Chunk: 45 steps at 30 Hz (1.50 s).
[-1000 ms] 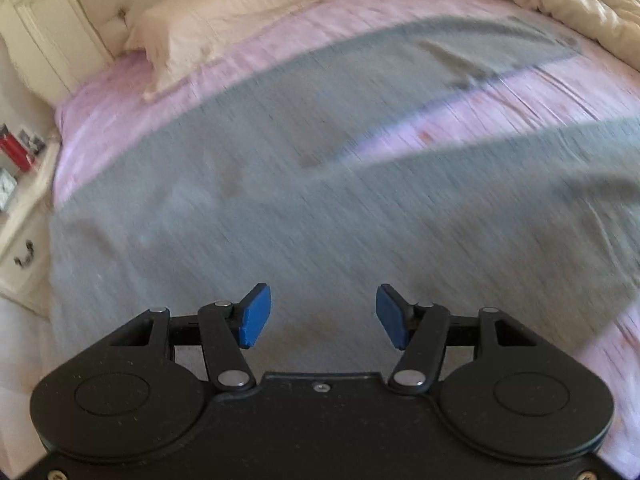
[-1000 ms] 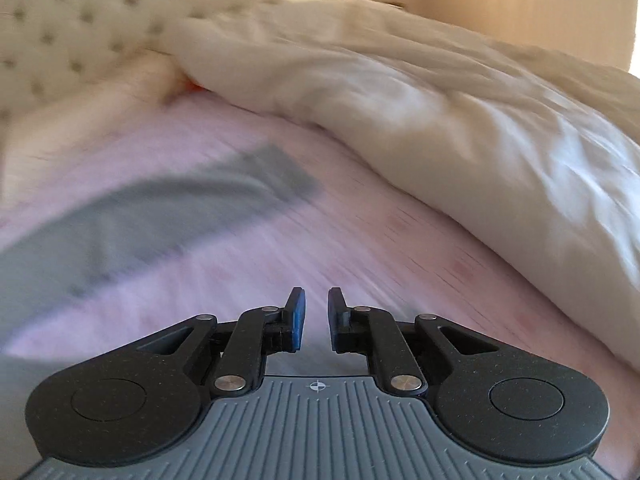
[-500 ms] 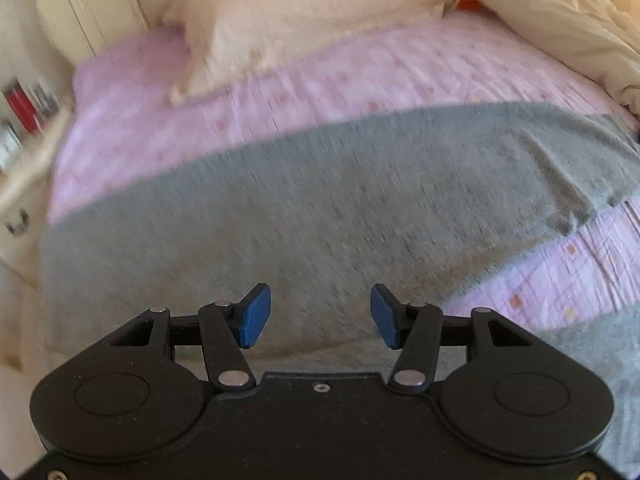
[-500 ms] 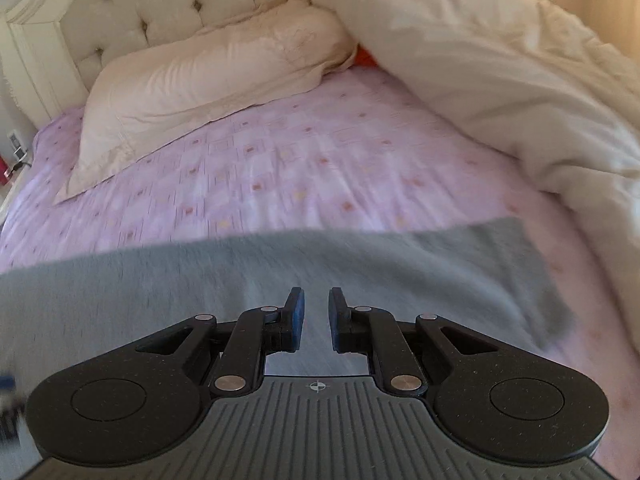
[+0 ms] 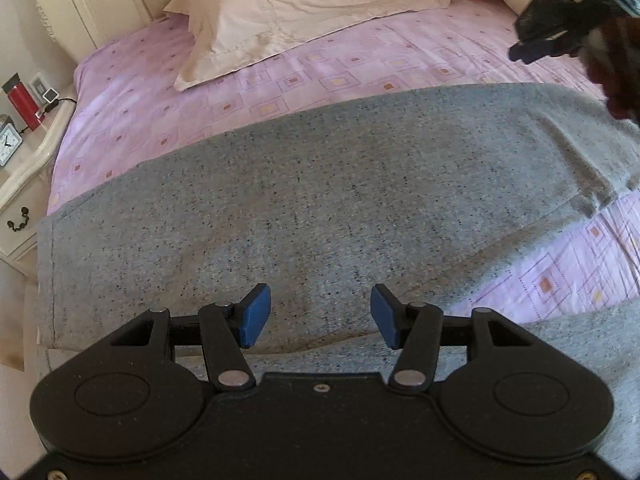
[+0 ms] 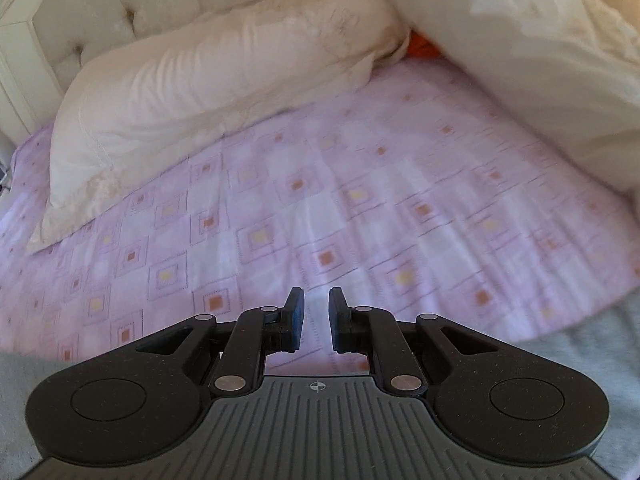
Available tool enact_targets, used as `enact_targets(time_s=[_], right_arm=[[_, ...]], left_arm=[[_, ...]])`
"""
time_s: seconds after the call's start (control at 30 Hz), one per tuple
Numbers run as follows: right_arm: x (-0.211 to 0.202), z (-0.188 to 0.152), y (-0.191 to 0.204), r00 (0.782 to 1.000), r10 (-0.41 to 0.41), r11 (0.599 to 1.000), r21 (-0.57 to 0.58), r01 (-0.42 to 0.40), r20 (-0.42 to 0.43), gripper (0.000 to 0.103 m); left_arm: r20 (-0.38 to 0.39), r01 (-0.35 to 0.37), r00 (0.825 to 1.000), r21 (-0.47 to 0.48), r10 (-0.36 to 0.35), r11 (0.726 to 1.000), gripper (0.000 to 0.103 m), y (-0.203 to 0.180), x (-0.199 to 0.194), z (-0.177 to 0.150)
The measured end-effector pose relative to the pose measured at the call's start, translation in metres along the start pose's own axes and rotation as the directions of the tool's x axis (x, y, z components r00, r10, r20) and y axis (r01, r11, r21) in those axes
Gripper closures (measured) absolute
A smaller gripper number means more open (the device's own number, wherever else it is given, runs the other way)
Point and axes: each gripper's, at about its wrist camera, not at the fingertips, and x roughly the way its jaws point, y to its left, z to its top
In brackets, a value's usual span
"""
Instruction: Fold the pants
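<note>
Grey speckled pants [image 5: 328, 200] lie spread flat across the pink patterned bedsheet [image 5: 320, 76], one leg running left to right, a second part at the lower right [image 5: 592, 344]. My left gripper [image 5: 318, 316] is open and empty, hovering just above the near edge of the pants. My right gripper [image 6: 315, 316] has its jaws a narrow gap apart with nothing between them, over the sheet beyond the pants. It also shows in the left wrist view at the top right [image 5: 560, 28]. Grey fabric shows at the lower corners of the right wrist view [image 6: 600, 344].
A cream pillow [image 5: 304, 12] lies at the head of the bed by a tufted headboard [image 6: 120, 12]. A bunched white duvet [image 6: 540, 60] covers the right side. A nightstand [image 5: 24, 168] at the left holds a red bottle [image 5: 22, 100] and a clock [image 5: 9, 144].
Both cameras swung toward the head of the bed and steadied. The right gripper moved forward past the pants' far edge. Neither gripper's jaws changed.
</note>
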Motion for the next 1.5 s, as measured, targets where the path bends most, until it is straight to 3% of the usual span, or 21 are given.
enact_targets(time_s=[0.13,0.3,0.43,0.67,0.83,0.97,1.03,1.1,1.17,1.23,1.33,1.5], right_arm=[[0.002,-0.011,0.000,0.998,-0.020,0.995,-0.102,0.014,-0.065,0.090],[-0.033,-0.048,-0.018,0.988,0.049,0.990,-0.127,-0.068,-0.143,0.090],[-0.053,-0.081,-0.021,0.995,0.027,0.979,-0.197,-0.045,-0.093,0.090],[-0.061,-0.099,-0.016,1.000,0.000,0.982,-0.191,0.004,0.020,0.089],[-0.060,-0.102,-0.016,0.998,-0.002,0.979,-0.202,0.013,0.056,0.089],[-0.062,-0.097,-0.030,0.997,0.049,0.989,-0.142,-0.042,0.051,0.089],[-0.076,-0.091,-0.044,0.991,0.085,0.995,-0.060,-0.079,0.106,0.090],[-0.089,-0.083,-0.060,0.980,0.069,0.997,0.032,-0.076,0.186,0.089],[-0.096,-0.065,-0.081,0.973,-0.003,0.986,0.164,-0.036,0.229,0.089],[-0.094,-0.044,-0.098,0.976,-0.109,0.958,0.283,0.052,0.189,0.089],[-0.080,-0.019,-0.114,0.974,-0.208,0.923,0.346,0.167,0.085,0.089],[-0.053,-0.005,-0.119,0.961,-0.271,0.884,0.382,0.271,-0.053,0.089]], left_arm=[[-0.011,-0.014,1.000,0.000,0.014,1.000,0.043,0.003,0.004,-0.002],[-0.002,-0.012,1.000,-0.013,0.012,1.000,0.043,0.009,0.005,0.000],[0.040,-0.017,0.999,-0.032,0.018,0.999,0.043,0.012,0.004,0.015],[0.190,-0.024,0.981,-0.049,0.032,0.999,0.039,0.001,0.017,0.078],[0.159,-0.008,0.987,-0.089,0.023,0.996,0.038,-0.013,0.060,0.124],[0.078,-0.008,0.997,-0.156,0.020,0.988,0.039,-0.015,0.103,0.141],[0.022,-0.023,0.999,-0.149,0.026,0.989,0.038,-0.019,0.122,0.139],[0.078,-0.032,0.996,-0.141,0.043,0.989,0.035,-0.020,0.124,0.130],[0.122,-0.034,0.991,-0.113,0.047,0.993,0.035,-0.021,0.122,0.122],[0.156,-0.024,0.987,-0.100,0.040,0.995,0.035,-0.020,0.123,0.116],[0.165,0.001,0.986,-0.112,0.018,0.994,0.034,-0.016,0.124,0.116],[0.170,-0.002,0.985,-0.092,0.017,0.996,0.033,-0.014,0.122,0.114]])
